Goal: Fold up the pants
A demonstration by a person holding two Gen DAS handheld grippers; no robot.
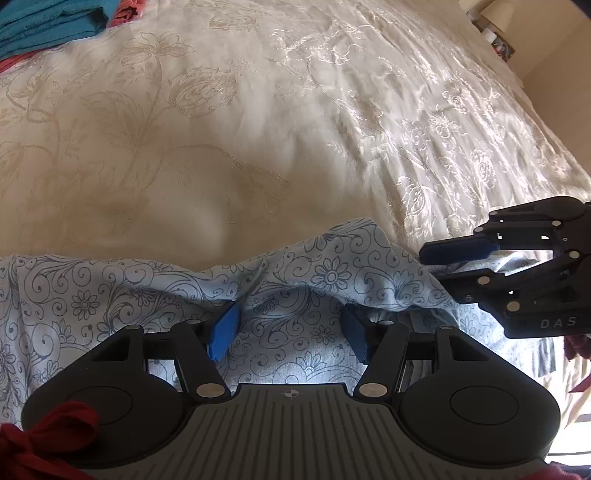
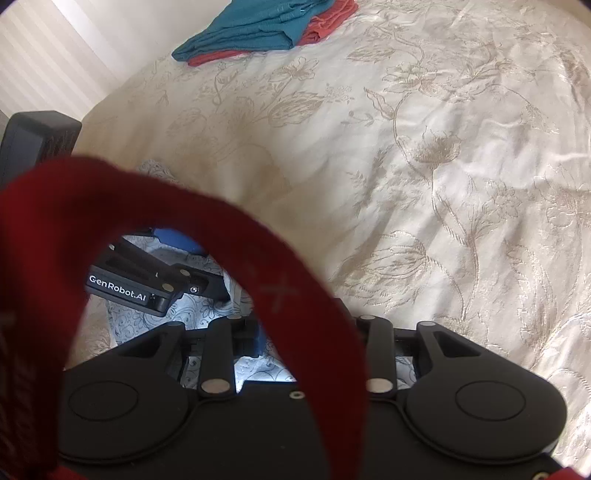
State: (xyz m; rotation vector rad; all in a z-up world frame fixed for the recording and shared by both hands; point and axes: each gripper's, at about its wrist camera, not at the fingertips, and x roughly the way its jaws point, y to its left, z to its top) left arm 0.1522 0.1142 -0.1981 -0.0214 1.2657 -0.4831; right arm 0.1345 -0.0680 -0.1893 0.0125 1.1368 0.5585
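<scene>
The pants [image 1: 295,288] are light blue with a dark floral swirl print and lie bunched at the near edge of the bed. My left gripper [image 1: 290,328] sits over them with its blue pads apart, cloth between and under them. My right gripper [image 1: 436,264] comes in from the right, its blue finger [image 1: 458,247] and lower finger pinched on the cloth's right edge. In the right wrist view a red strap [image 2: 280,280] hides that gripper's fingers; some pants fabric [image 2: 207,306] and the left gripper's body [image 2: 147,280] show through its loop.
A cream bedspread [image 1: 258,129] with embroidered flowers covers the bed. Folded teal clothes [image 2: 255,29] on a red garment [image 2: 332,18] lie at the far corner. A dark block [image 2: 33,136] stands at the left; shelf clutter [image 1: 495,33] is at the far right.
</scene>
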